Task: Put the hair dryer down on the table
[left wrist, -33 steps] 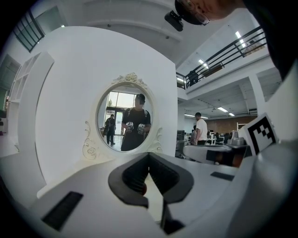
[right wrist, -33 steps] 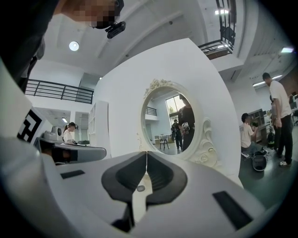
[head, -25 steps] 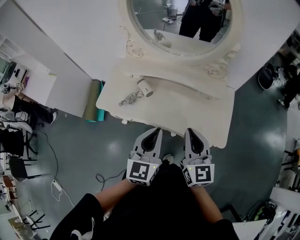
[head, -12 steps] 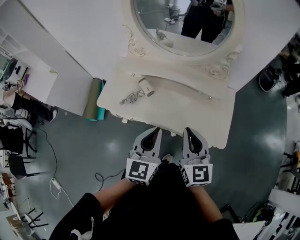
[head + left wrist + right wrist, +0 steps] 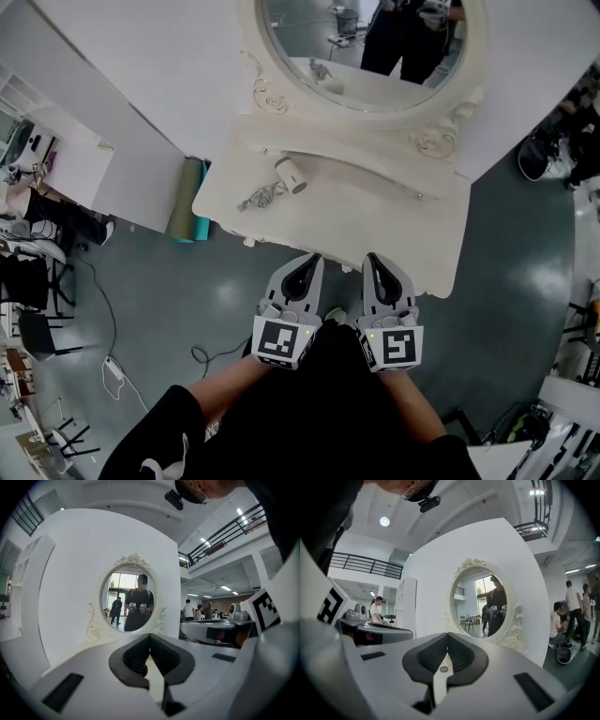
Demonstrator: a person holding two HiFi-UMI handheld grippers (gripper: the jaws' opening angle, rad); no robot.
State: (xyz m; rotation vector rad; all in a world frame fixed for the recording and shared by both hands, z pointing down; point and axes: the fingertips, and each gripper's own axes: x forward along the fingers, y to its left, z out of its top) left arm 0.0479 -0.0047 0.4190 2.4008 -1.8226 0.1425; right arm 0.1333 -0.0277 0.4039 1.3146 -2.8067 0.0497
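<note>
A white hair dryer [image 5: 292,174] lies on the cream dressing table [image 5: 375,216], left of its middle, with its cord [image 5: 258,197] bunched beside it. Both grippers hover side by side over the floor, just short of the table's front edge and well away from the dryer. My left gripper [image 5: 309,257] is shut and holds nothing, and so is my right gripper [image 5: 372,256]. In the left gripper view the jaws [image 5: 150,637] meet in front of the oval mirror [image 5: 128,599]. The right gripper view shows its jaws [image 5: 447,635] closed below the same mirror [image 5: 480,602].
Two rolled mats [image 5: 187,202] lean at the table's left end by a white partition [image 5: 112,112]. A cable and plug [image 5: 112,370] lie on the grey floor to my left. Chairs [image 5: 33,319] stand far left. People [image 5: 572,611] stand off to the right.
My right gripper has edged slightly left and forward. The left gripper and the hair dryer have stayed where they were.
</note>
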